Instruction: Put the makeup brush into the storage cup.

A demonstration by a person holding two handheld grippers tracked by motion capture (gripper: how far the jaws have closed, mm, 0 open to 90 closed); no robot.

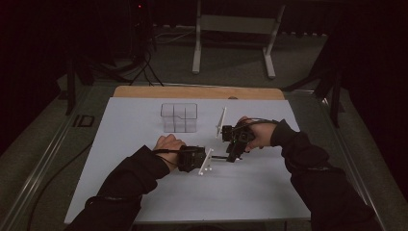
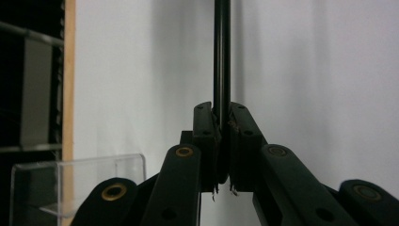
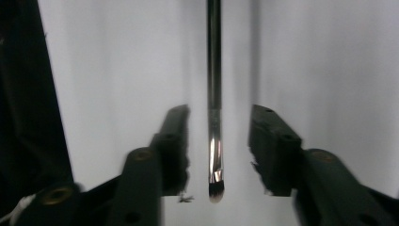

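Two grippers meet near the middle of my white table (image 1: 144,192) in the high view, the left gripper (image 1: 211,161) pointing right and the right gripper (image 1: 231,155) angled down toward it. Behind them, apart, stands a clear compartment box (image 1: 179,117), well clear of the work. A thin dark brush (image 1: 219,157) runs between the two grippers.

From the left gripper view, I see the left gripper (image 2: 222,141) clamped tight on the brush handle (image 2: 222,56), which runs straight away from it over the table; the clear box (image 2: 75,183) sits at the lower left.

From the right gripper view, the right gripper (image 3: 219,150) stands partly open, its pads off the brush (image 3: 215,141), whose bristle tip hangs between the jaws.
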